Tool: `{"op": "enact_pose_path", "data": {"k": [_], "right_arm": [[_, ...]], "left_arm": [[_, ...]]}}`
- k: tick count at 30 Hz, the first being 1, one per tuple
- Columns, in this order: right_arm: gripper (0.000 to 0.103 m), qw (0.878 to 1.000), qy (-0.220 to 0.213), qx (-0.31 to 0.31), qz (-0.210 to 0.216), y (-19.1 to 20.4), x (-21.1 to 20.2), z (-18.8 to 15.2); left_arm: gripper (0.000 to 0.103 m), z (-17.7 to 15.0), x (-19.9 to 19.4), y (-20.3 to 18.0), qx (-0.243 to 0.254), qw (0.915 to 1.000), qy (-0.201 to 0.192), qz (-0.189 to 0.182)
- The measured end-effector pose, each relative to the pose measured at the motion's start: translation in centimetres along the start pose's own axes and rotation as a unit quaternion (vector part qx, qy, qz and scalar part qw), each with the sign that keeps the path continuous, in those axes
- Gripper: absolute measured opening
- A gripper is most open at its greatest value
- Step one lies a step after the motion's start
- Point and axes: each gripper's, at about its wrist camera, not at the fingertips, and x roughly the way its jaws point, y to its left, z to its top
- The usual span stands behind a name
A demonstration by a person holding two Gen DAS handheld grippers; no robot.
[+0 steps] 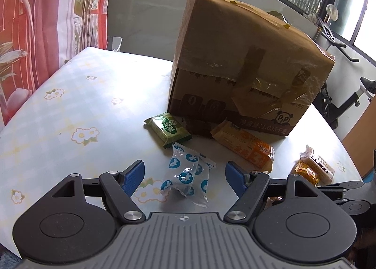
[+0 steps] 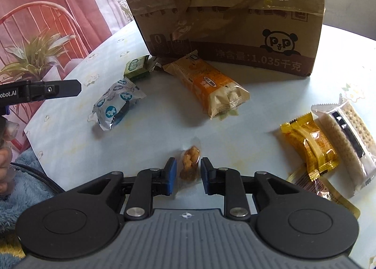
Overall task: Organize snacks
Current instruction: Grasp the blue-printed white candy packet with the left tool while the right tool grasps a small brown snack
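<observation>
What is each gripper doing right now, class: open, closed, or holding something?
Left gripper: open, holding nothing; blue-spotted packet lies between its jaws.
Right gripper: partly closed around small nut packet; contact cannot be told.

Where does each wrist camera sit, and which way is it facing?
Left wrist: behind the open left claw, facing the cardboard box; blue-dotted packet between the fingers.
Right wrist: behind the right claw, facing the box; small nut packet between narrowly parted fingers; left claw enters left.
Shared: box, green packet, orange bar.
</observation>
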Motion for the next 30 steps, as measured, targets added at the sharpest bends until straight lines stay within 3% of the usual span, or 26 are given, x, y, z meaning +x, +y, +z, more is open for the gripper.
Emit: {"op": "enact_pose_path", "data": {"k": [7,18,24,30], "right_arm": [[0.022,0.999,-0.017,-0.048,-0.007,0.8,0.4,-0.2],[0.020,0.992,-0.105,-0.043,-0.048,-0.5,0.6,-1.4],[0.020,0.991,-0.124,-0.035,-0.035,-1.2,0.6,-2.1],[0.020,0.991,-0.130,-0.026,-0.025,-1.5,0.4,-2.4]], "left_arm": [[0.077,-0.2,0.6,-0.5,0.012,0.9999,0.009,0.005],[0.077,-0.4,1.4,-1.1,0.023,0.9994,0.021,0.014],[0.077,-0.1,2.5,-1.2,0.032,0.9987,0.033,0.023],[0.077,0.5,5.0,-1.8,0.050,0.9964,0.068,0.007]]}}
